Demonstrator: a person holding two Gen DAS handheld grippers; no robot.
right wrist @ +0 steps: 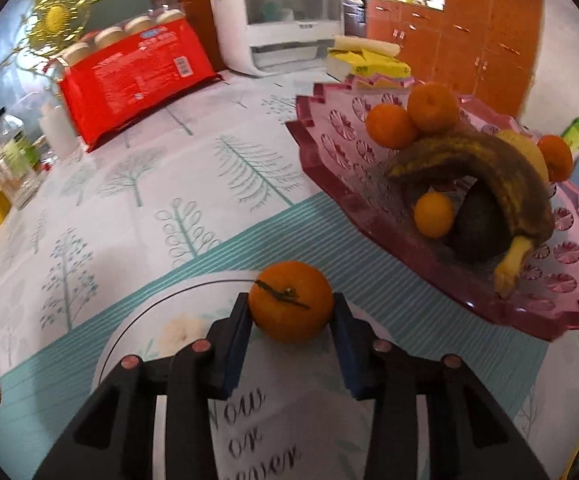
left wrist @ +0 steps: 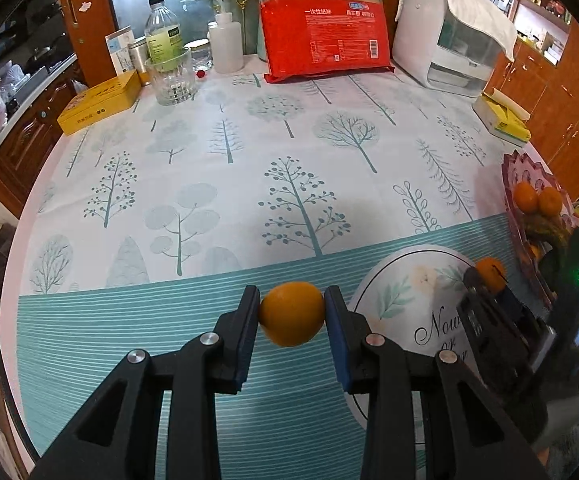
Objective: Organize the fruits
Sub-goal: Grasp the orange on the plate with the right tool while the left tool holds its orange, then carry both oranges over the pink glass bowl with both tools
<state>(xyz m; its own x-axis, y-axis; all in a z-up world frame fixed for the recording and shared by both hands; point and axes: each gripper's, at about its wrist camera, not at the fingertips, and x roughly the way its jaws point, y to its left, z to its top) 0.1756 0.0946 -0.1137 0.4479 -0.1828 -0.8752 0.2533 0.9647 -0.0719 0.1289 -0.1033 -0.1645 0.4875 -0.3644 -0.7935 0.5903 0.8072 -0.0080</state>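
Mandarin [right wrist: 291,307] clamped in right hand-held gripper [right wrist: 291,320], orange [left wrist: 292,313] clamped in left hand-held gripper [left wrist: 292,320]

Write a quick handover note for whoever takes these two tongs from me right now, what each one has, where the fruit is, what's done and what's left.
Left tongs: shut on a smooth orange fruit, lifted above the tablecloth.
Right tongs: pads against a stemmed mandarin over the round placemat; check the grip before lifting.
Pink fruit dish: on the right side of the table, already holds four orange citrus, a blackened banana, a dark fruit under it and a yellow one behind.
Done: most fruit is in the dish.
Left: probably carry both held fruits into the dish and release.
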